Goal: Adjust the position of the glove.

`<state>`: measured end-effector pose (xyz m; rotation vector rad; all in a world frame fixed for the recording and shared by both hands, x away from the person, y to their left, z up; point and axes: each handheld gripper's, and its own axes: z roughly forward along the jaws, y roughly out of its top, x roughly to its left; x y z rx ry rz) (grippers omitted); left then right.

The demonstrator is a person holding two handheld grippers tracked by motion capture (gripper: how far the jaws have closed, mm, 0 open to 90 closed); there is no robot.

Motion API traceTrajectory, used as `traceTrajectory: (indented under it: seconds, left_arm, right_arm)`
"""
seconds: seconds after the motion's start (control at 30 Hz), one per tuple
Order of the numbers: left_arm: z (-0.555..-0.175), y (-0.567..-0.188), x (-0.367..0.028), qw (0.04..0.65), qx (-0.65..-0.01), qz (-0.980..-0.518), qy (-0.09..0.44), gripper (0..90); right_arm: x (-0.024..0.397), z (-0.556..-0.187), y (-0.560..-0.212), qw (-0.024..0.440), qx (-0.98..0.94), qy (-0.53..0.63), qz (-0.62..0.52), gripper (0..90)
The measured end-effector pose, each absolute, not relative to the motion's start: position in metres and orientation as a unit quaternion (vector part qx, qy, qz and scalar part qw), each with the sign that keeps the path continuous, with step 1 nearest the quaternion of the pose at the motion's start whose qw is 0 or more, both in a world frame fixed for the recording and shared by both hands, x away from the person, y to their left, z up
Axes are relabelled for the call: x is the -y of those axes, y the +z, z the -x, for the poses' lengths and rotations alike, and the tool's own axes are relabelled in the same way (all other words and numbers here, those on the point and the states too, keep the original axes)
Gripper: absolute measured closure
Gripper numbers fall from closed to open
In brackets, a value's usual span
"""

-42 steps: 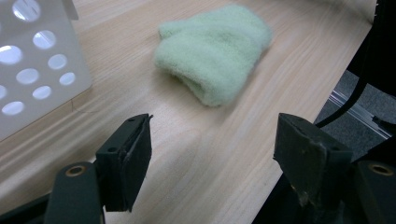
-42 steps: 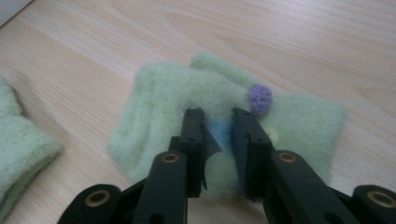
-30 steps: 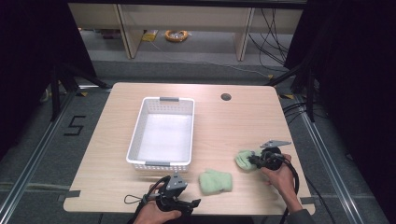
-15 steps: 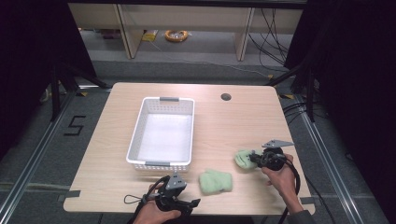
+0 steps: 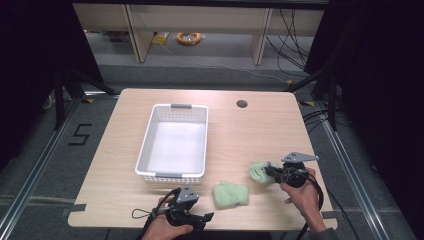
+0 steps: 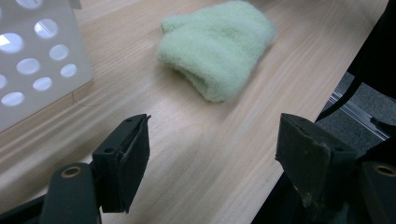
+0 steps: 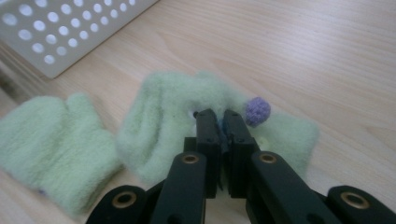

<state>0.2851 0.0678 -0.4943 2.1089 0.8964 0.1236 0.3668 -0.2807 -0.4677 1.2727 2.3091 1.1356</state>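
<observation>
The right claw (image 7: 223, 116) is pinching the fluffy pale green sock (image 7: 182, 116) with its jaws pressed together on a fold of the fabric, just beside a small purple pompom (image 7: 258, 111) that is sitting on the sock. In the high view the same right claw (image 5: 270, 172) is gripping this sock (image 5: 258, 170) at the near right part of the bench (image 5: 260, 130), with the person's right hand (image 5: 300, 192) wrapping the tool. A second pale green sock (image 7: 51, 140) is lying flat on the wood just beside the held one; in the high view this second sock (image 5: 231, 193) is resting between the two tools, near the front edge. The left claw (image 6: 212, 154) is standing with its jaws wide apart and nothing between them, pointing across bare wood toward the second sock (image 6: 217, 44), which is lying well ahead of its tips. In the high view the left claw (image 5: 207, 216) is sitting at the near edge of the bench in the person's left hand (image 5: 165, 227). A white perforated basket (image 5: 145, 150) is standing near the middle of the bench. On the floor to the left, a dark marking reading "5" (image 5: 80, 135) is showing; no other writing is legible.
</observation>
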Motion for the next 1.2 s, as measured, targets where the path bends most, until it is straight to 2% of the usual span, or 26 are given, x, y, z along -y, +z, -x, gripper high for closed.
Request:
traceTrajectory:
  seconds: [0.53, 0.87, 1.2]
  left_arm:
    - [-0.287, -0.494, -0.071, 0.409, -0.356, -0.838, 0.057, 25.6]
    - [-0.286, -0.494, -0.07, 0.418, -0.364, -0.831, 0.053, 25.6]
    - [-0.285, -0.492, -0.07, 0.424, -0.365, -0.827, 0.055, 25.6]
  right_arm:
    - [0.26, -0.345, -0.454, 0.13, -0.8, 0.413, -0.415, 87.2]
    - [0.225, -0.318, -0.448, 0.102, -0.812, 0.424, -0.388, 87.1]
    - [0.197, -0.31, -0.45, 0.09, -0.822, 0.423, -0.37, 87.1]
